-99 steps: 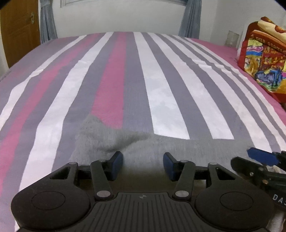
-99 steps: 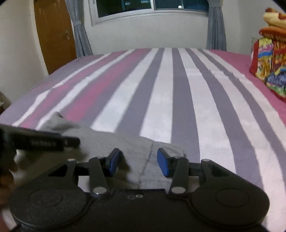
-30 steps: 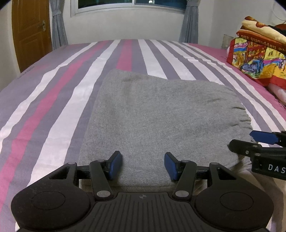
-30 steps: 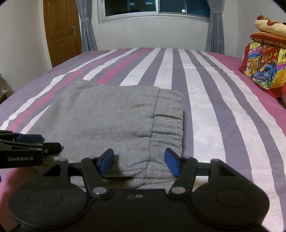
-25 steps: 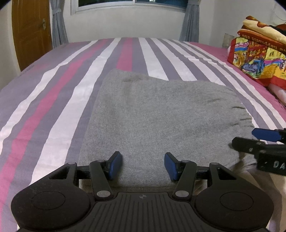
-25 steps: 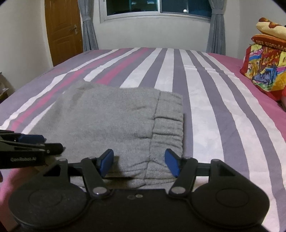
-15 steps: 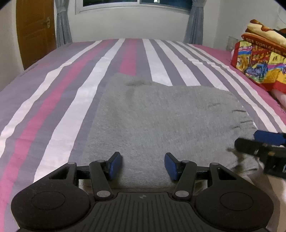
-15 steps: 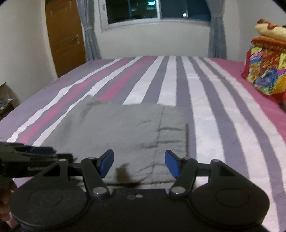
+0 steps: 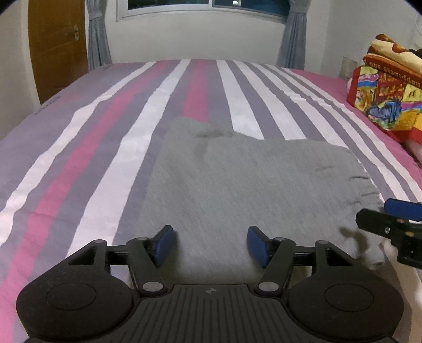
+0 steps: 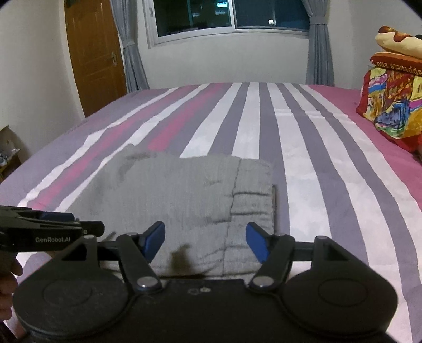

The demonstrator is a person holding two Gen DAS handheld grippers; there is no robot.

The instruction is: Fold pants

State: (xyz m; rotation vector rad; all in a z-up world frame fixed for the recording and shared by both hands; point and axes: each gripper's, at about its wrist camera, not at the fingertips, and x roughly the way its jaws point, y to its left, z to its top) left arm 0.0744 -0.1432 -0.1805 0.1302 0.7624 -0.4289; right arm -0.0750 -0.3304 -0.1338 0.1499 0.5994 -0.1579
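Note:
The grey pants [image 9: 250, 182] lie folded into a flat rectangle on the striped bed; in the right wrist view [image 10: 182, 195] their ribbed waistband is on the right side. My left gripper [image 9: 209, 245] is open and empty above the near edge of the pants. My right gripper [image 10: 204, 241] is open and empty, also above the near edge. Each gripper shows at the side of the other's view: the right gripper [image 9: 387, 224] and the left gripper [image 10: 68, 227].
The bed [image 9: 92, 158] has purple, white and pink stripes. A colourful stack of folded blankets [image 9: 387, 100] sits at the right edge. A window with grey curtains [image 10: 232, 15] and a wooden door [image 10: 95, 52] are behind the bed.
Both grippers have pulled back and risen from the folded pants, so the pants look smaller and farther away. Both stay open and empty.

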